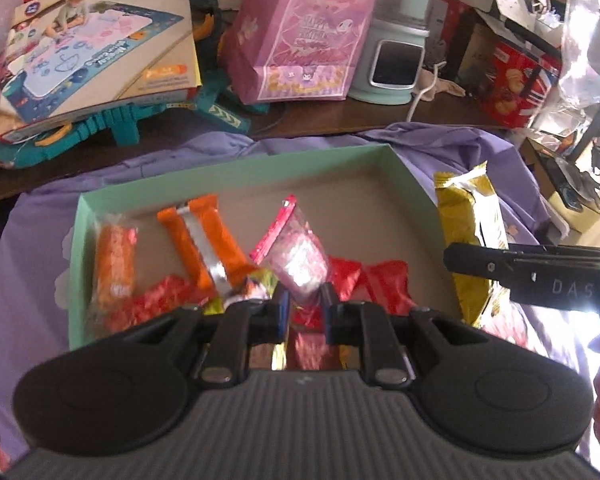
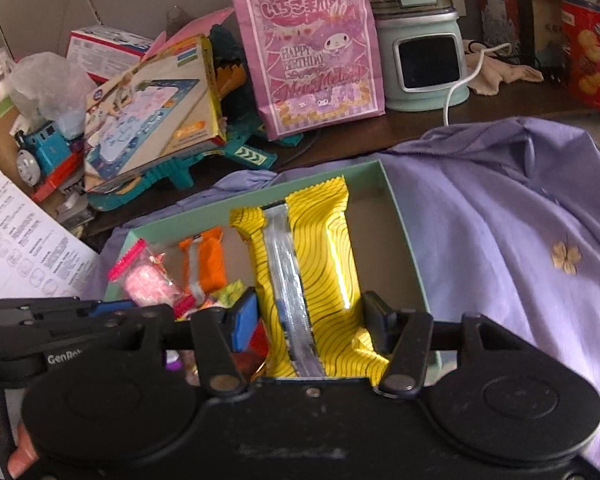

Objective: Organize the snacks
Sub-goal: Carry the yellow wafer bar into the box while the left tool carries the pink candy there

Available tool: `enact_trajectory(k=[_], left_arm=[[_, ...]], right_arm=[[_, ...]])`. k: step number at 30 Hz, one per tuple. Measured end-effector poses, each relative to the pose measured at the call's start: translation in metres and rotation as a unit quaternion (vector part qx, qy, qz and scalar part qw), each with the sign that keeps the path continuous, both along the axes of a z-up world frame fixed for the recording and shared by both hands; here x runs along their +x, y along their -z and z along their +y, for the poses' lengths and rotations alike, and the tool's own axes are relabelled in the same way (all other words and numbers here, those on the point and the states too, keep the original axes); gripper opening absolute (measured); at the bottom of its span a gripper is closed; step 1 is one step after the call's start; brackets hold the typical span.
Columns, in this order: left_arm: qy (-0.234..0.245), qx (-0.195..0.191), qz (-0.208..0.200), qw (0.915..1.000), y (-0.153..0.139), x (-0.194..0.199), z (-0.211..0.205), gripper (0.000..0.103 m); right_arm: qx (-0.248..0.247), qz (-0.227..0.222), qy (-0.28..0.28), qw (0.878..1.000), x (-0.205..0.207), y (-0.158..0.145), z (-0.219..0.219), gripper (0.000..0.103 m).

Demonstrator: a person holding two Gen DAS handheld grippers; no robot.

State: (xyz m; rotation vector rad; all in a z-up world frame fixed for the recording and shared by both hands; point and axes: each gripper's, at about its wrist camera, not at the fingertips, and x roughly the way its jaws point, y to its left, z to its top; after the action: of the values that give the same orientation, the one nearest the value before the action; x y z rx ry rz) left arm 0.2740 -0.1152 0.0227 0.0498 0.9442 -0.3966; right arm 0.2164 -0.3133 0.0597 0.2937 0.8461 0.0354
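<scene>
Yellow pack going into the box

My right tongs (image 2: 306, 322) grip the yellow pack (image 2: 306, 264) over the box (image 2: 400, 216), at its empty right end; next I lower and let go. My left tongs (image 1: 305, 308) hover narrow near the pink bag (image 1: 296, 256); whether they pinch anything is blurred.

glossy foil yellow snack pkt (image 2: 316, 280); matt card green box (image 2: 400, 216); soft purple cloth (image 2: 500, 220)
</scene>
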Motion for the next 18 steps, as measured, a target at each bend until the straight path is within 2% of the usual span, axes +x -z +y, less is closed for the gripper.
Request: enact_trajectory(k=[7,18], left_arm=[[0.002,0.012,0.012,0.9999,0.015,0.038,-0.019,0.016],[0.003,0.031,0.017,0.9994,0.032,0.067,-0.033,0.016]], right_arm=[[-0.012,0.018,0.003,1.0,0.034,0.018,-0.005,0.055],[-0.017,0.032,0.009,0.999,0.054,0.036,-0.016,0.055]])
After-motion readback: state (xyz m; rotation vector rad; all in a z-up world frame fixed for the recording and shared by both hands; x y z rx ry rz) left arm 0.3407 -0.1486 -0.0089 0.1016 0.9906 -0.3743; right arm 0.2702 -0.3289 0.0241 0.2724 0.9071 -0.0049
